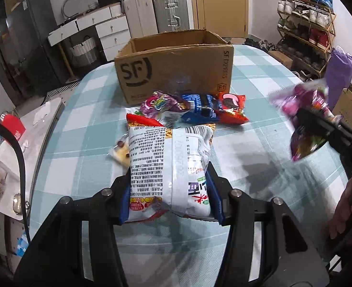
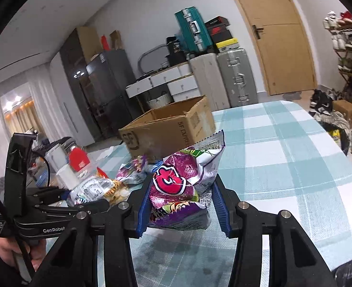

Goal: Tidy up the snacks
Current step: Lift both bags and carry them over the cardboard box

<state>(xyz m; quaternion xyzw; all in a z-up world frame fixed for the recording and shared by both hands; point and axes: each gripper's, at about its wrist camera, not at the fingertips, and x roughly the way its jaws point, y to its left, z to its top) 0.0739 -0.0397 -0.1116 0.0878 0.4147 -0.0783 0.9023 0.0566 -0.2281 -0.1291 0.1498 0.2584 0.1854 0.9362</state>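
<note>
A table covered in a teal-and-white checked cloth (image 1: 259, 143) carries an open cardboard box (image 1: 176, 69) at twelve o'clock, with purple (image 1: 159, 106), blue (image 1: 200, 110) and red snack packets (image 1: 232, 111) lying just before it at centre.

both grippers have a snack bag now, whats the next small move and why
Probably carry the white bag in the left gripper forward over the open cardboard box and release it. Both grippers already hold bags, the box stands straight ahead, and more snacks still lie in front of it.
</note>
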